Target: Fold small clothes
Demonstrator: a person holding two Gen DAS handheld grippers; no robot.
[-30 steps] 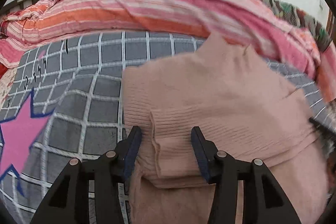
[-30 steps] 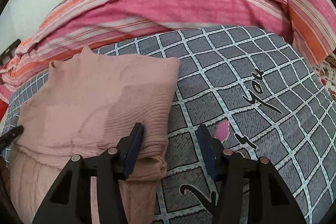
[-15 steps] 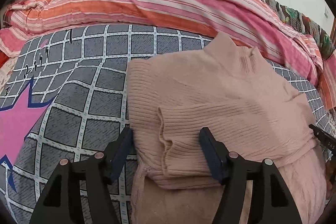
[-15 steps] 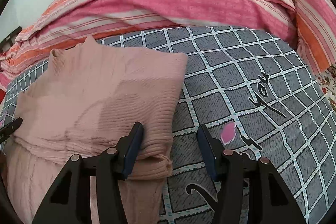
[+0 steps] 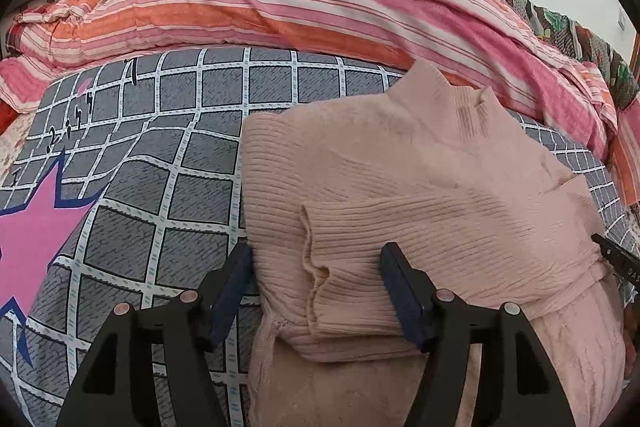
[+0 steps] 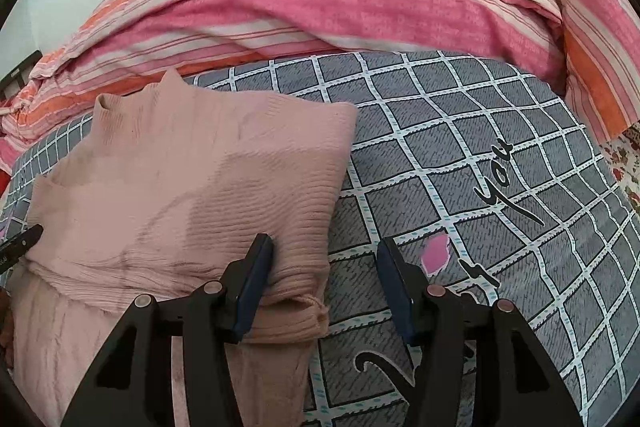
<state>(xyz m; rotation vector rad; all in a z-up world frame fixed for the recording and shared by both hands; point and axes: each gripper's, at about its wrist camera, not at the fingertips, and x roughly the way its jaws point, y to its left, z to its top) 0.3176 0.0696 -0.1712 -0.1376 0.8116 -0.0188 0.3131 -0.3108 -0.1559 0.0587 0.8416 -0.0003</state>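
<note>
Sleeves folded in on sweater (image 5: pixel 400 163); left gripper (image 5: pixel 316 283) and right gripper (image 6: pixel 324 279) both agape, gripping nothing. Next, I'd pinch the hem and fold up.

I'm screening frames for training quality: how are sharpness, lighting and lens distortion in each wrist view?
Left wrist view: sharp, evenly lit, no glare; fisheye bows the checked sheet and darkens the corners. Right wrist view: equally sharp; a soft shadow darkens the pink sweater; grid lines curve strongly toward the edges.
</note>
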